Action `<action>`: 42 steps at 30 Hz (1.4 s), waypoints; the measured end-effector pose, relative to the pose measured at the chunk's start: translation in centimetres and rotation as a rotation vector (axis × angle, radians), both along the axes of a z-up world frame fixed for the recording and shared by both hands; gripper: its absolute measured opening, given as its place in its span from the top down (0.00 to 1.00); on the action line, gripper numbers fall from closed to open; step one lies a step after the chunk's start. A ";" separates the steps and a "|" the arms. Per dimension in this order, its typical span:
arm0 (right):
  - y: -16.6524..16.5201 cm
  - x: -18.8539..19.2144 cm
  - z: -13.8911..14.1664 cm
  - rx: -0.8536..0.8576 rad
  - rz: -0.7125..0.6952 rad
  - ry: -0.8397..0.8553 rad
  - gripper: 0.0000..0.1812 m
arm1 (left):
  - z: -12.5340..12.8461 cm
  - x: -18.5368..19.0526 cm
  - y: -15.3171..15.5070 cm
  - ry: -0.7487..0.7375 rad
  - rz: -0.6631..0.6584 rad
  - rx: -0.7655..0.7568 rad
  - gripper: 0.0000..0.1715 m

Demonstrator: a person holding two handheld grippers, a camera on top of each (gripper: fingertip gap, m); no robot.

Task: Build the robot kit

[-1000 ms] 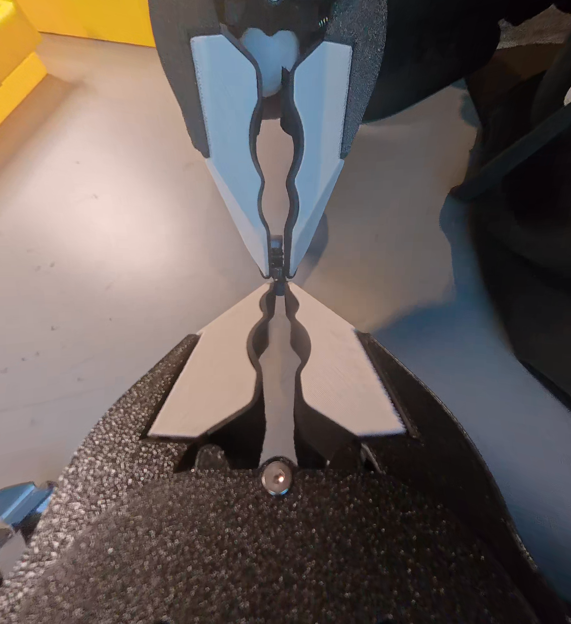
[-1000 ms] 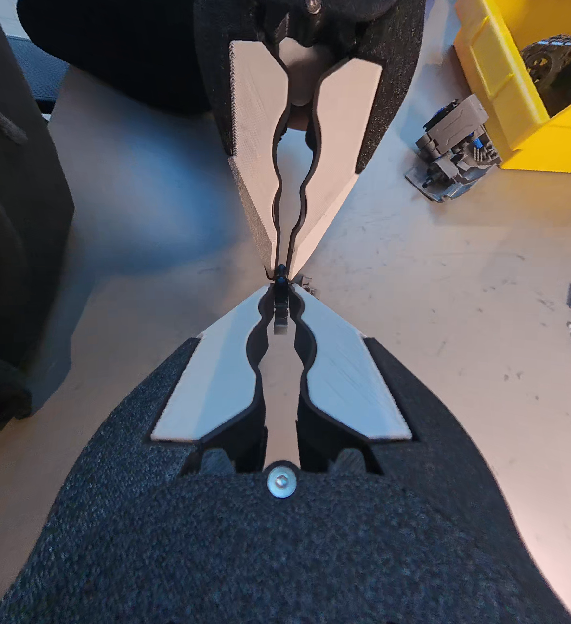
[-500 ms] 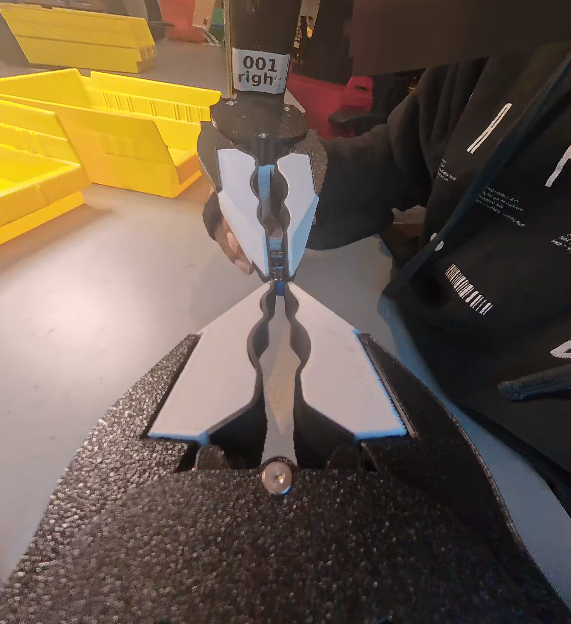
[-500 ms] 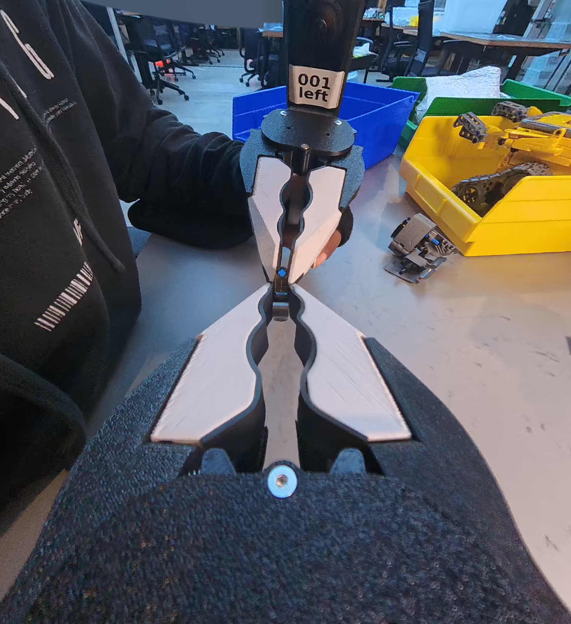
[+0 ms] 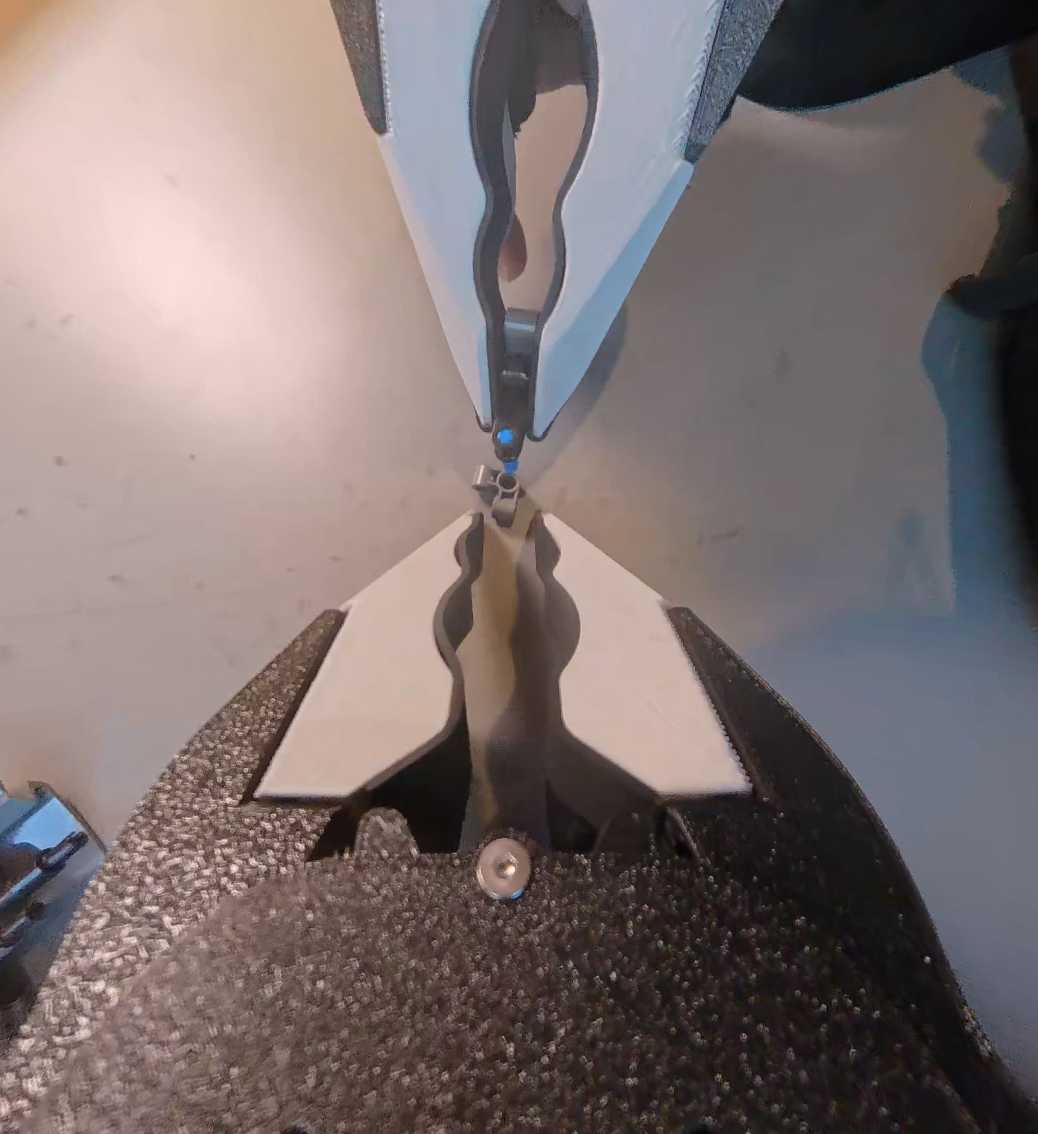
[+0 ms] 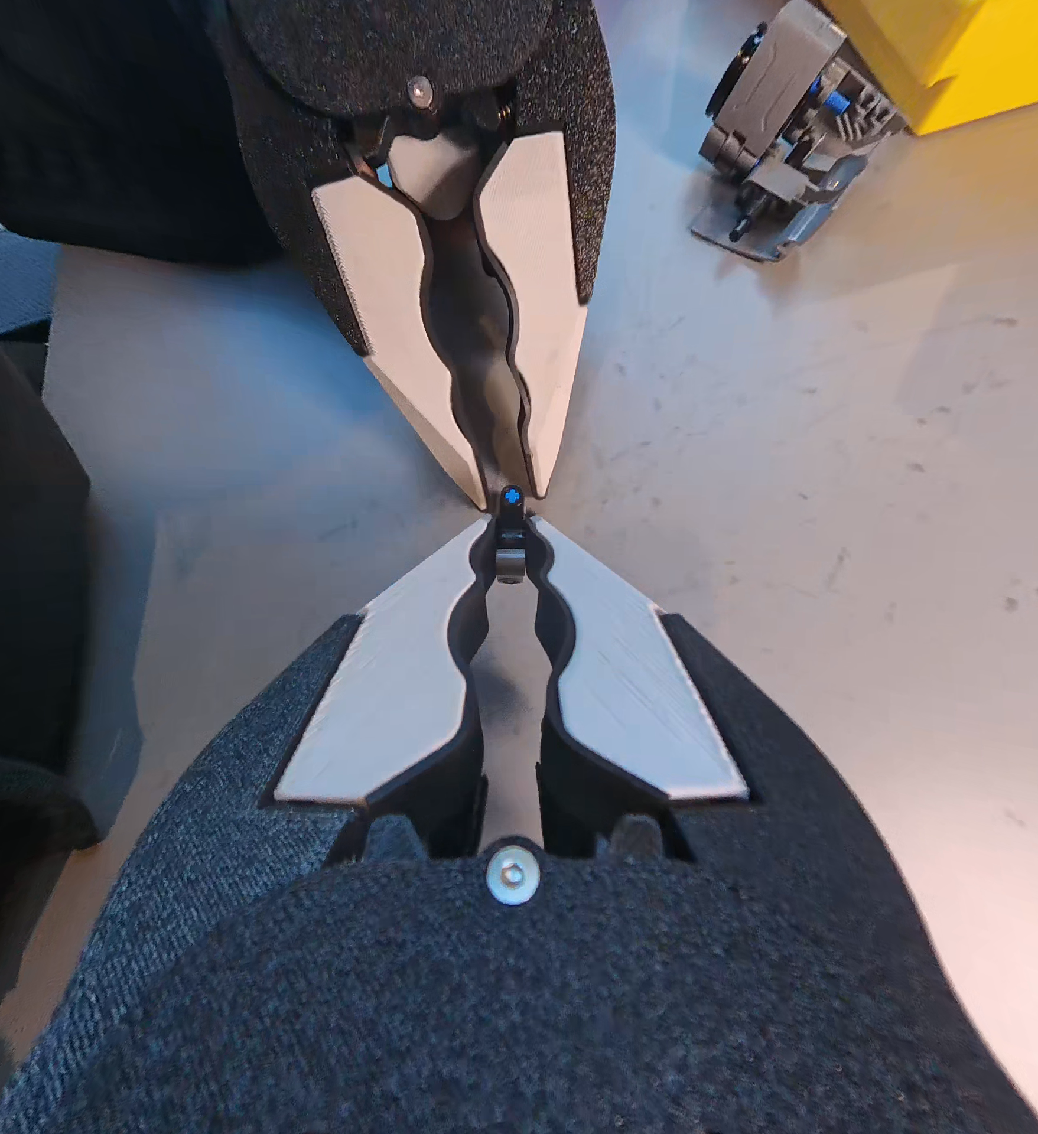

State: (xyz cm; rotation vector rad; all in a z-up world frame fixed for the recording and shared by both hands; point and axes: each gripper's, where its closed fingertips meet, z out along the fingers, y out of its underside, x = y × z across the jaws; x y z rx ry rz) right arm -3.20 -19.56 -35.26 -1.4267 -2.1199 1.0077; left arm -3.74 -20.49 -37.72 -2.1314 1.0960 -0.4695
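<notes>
Grey tabletop [image 6: 811, 491], scuffed and marked, fills both wrist views. Both grippers hang over it tip to tip.

Right gripper [image 6: 509, 521]: jaws nearly closed, pinching a small black connector piece [image 6: 509, 540] at the fingertips. A blue cross-shaped pin end [image 6: 511, 494] shows at its forward tip. In the left wrist view the same piece [image 5: 513, 374] sits clamped between the opposing fingers, blue end toward the camera.

Left gripper [image 5: 507, 521]: jaws parted by a narrow gap. A small dark grey connector [image 5: 501, 491] sits at the fingertips, just beside the blue pin end. Whether the fingers actually clamp it cannot be told; the tips are slightly blurred.

Surroundings: a grey brick-built assembly [image 6: 792, 135] lies on the table near a yellow bin [image 6: 964, 55] at upper right. A black sleeve [image 6: 93, 123] shows behind the left gripper. A shiny metal fitting [image 5: 0, 859] shows at the lower left edge.
</notes>
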 end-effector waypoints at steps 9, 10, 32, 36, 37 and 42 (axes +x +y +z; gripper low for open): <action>0.2 -0.1 -1.2 0.056 -0.013 -0.078 0.96 | -0.1 -0.1 0.3 0.034 0.047 0.003 0.97; 0.2 -0.1 -1.2 0.061 -0.012 -0.087 0.96 | -0.1 -0.1 0.2 0.036 0.049 0.003 0.97; -0.1 0.1 -2.4 0.291 0.266 -0.344 0.96 | 0.9 0.9 0.4 0.029 0.019 0.095 0.97; -0.2 -0.1 -2.5 0.273 0.314 -0.357 0.96 | 0.9 0.8 0.4 0.036 0.028 0.101 0.98; -0.2 -0.1 -2.5 0.256 0.312 -0.350 0.96 | 0.9 0.7 0.4 0.019 0.032 0.093 0.98; -0.1 -0.4 -2.0 0.175 0.295 -0.191 0.93 | 0.9 0.6 0.4 -0.043 0.035 0.063 0.98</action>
